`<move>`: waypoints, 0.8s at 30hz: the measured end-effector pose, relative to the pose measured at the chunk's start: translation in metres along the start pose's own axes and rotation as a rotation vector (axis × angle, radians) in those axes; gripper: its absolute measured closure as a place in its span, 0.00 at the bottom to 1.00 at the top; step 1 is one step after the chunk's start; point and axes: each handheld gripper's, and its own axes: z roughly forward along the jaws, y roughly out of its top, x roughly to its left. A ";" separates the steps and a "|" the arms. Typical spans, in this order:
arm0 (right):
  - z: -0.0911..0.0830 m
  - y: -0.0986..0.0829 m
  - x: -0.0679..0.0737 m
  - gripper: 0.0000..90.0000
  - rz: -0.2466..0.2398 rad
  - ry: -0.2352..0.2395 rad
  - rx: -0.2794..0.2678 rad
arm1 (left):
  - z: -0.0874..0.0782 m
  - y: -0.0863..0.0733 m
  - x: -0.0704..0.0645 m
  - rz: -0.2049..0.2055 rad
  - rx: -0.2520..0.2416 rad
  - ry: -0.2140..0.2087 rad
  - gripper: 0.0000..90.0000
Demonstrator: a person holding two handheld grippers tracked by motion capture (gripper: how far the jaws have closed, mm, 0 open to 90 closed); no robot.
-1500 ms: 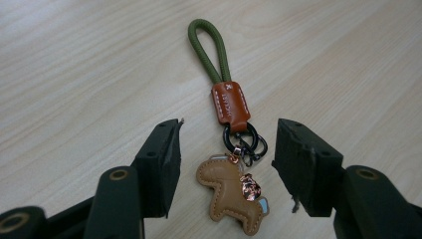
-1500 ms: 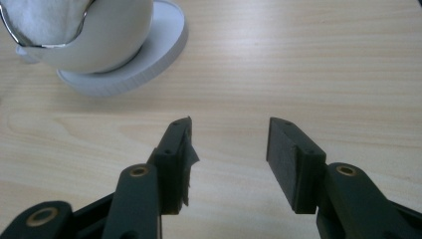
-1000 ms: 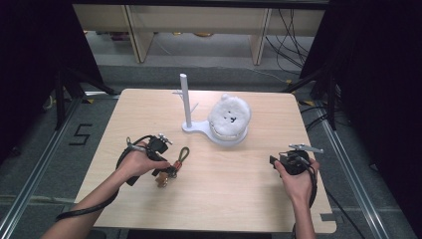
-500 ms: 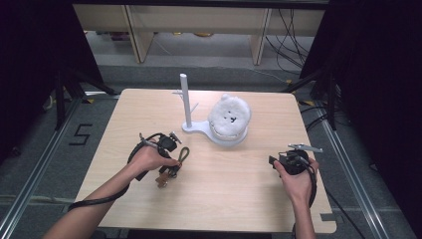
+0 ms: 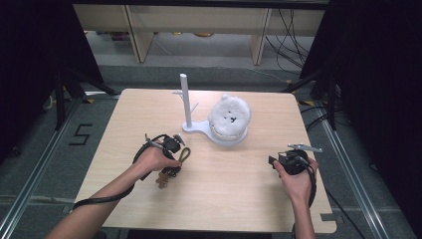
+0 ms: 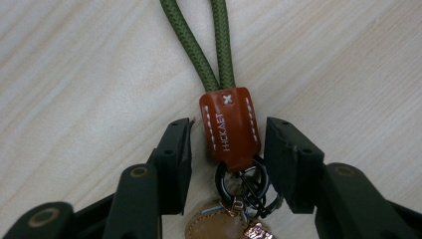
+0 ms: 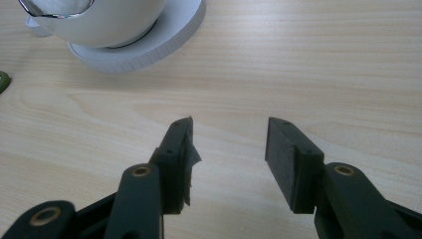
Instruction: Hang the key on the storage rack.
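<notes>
We see the left tool (image 6: 228, 144) wide, jaws straddling the keychain's brown leather tab (image 6: 230, 127) flat on the tabletop (image 6: 79, 74), not touching. Right tool (image 7: 229, 149) wide, holding nothing.

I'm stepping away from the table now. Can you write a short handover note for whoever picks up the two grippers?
Left gripper: open, jaws on either side of the keychain's brown leather tab, not yet closed.
Right gripper: open, holding nothing, over bare table.
Keychain lies flat on the table, green cord loop pointing away from the jaws.
White stand with plush on its base sits behind.
Done: left gripper lined up. Left: close, lift, probably hang it.
</notes>
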 end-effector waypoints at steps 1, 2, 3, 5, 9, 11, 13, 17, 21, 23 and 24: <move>0.000 0.000 0.000 0.61 0.000 0.000 0.000 | 0.000 0.000 0.000 0.000 0.000 0.000 0.61; 0.000 0.000 0.003 0.61 0.030 0.008 0.009 | 0.000 0.000 -0.001 -0.008 0.013 -0.005 0.63; 0.000 -0.001 0.003 0.61 0.031 0.011 0.006 | -0.001 0.000 0.001 0.016 0.015 0.002 0.64; 0.001 0.000 0.000 0.61 -0.006 0.013 0.002 | -0.001 0.000 0.002 0.019 0.015 0.003 0.68; 0.003 -0.001 0.000 0.61 -0.018 0.009 0.000 | -0.001 -0.001 0.003 0.048 0.011 0.012 0.73; 0.004 -0.001 0.000 0.61 -0.014 0.012 0.002 | -0.001 -0.001 0.001 0.053 0.003 0.017 0.74; 0.003 -0.001 0.000 0.61 -0.011 0.019 0.001 | -0.002 -0.002 0.002 0.065 0.002 0.018 0.74; 0.004 -0.001 0.000 0.61 -0.013 0.012 0.001 | -0.002 -0.004 0.001 0.055 -0.012 0.015 0.74; 0.004 -0.001 0.000 0.61 -0.010 0.019 0.003 | -0.002 -0.005 0.001 0.066 -0.013 0.015 0.75; 0.003 -0.001 0.001 0.61 -0.010 0.018 0.007 | -0.002 -0.006 0.001 0.062 -0.018 0.017 0.75; 0.003 -0.001 0.001 0.61 -0.013 0.016 0.006 | -0.003 -0.008 0.001 0.069 -0.006 0.017 0.75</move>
